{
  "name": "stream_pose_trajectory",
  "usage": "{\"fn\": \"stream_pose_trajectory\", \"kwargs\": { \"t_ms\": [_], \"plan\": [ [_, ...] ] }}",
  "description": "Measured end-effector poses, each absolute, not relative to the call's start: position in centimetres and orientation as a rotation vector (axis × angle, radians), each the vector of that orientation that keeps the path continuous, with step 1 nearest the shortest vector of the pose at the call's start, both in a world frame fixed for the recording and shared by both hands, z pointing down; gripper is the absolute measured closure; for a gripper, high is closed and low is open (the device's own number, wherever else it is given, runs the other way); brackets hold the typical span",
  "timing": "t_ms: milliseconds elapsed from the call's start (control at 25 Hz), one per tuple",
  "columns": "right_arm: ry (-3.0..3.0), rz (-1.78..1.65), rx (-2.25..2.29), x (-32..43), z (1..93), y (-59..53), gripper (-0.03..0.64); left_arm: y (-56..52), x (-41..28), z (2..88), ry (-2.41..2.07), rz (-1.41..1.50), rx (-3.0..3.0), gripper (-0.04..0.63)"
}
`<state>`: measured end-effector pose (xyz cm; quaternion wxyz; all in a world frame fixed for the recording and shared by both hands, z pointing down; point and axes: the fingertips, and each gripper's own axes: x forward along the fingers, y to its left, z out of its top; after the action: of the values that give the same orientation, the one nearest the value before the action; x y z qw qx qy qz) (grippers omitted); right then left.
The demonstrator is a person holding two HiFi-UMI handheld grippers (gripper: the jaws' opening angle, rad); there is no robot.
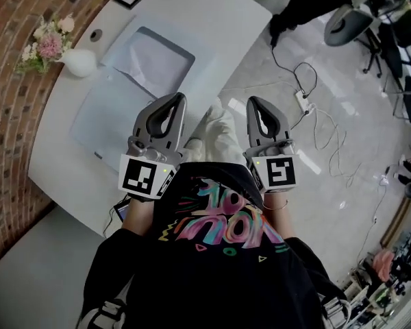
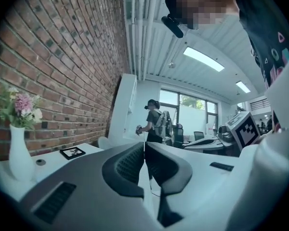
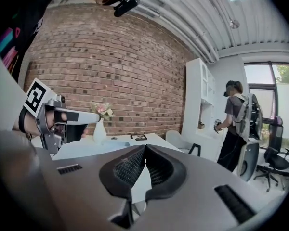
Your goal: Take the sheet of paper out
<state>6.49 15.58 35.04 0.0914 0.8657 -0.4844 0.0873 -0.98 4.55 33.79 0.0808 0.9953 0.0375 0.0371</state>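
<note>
1. Both grippers are empty. The left gripper has its jaws pressed together with nothing between them, and the right gripper is the same, its tips meeting on air.
2. What looks like the sheet of paper lies at the upper left of the head view on the white table. It sits in or on a pale bluish folder, beyond the left gripper's tips and well apart from both grippers.
3. Judging from this, the step in hand is the approach, since neither gripper is at the folder yet. To do it well:
   - Open the jaws before arriving.
   - Let one gripper pin the folder flat.
   - Let the other pinch an exposed edge of the sheet.
   - Draw the sheet out level along the folder's opening rather than lifting it, so it does not crease or drag the folder.
4. Mind the white vase of flowers, which stands just beside the folder's far corner. A careless sweep could tip it.
5. Several things are hard to make out:
   - I cannot tell which side of the folder is open.
   - I cannot tell whether the lighter rounded rectangle is the sheet itself or a window in the cover.
   - Neither gripper view shows the folder clearly. The left gripper view catches only the vase and a small picture frame on the table.
   - The table's near end in the head view is covered by the left gripper and the person's shirt.
</note>
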Motion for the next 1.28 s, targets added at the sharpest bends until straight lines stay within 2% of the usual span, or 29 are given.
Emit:
{"fn": "stream_pose_trajectory", "kwargs": {
  "t_ms": [360, 560, 760, 1280],
  "plan": [
    [-1.897, 0.188, 2.164, 15.2, 34.2, 3.7, 0.595, -3.4, 1.8, 32.9, -0.497, 0.034, 2.924, 0.568],
    [-2.136, 0.124, 1.984, 16.9, 32.9, -1.2, 0.595, -5.9, 0.7, 31.9, -0.862, 0.079, 2.916, 0.568],
    [-2.29, 0.092, 1.732, 15.7, 34.0, -4.8, 0.595, -7.5, -1.1, 30.6, -1.18, -0.001, 2.821, 0.568],
    [-2.431, 0.068, 1.493, 15.2, 35.1, -8.6, 0.595, -8.0, -0.5, 33.1, -1.347, 0.075, 2.69, 0.568]
  ]
}}
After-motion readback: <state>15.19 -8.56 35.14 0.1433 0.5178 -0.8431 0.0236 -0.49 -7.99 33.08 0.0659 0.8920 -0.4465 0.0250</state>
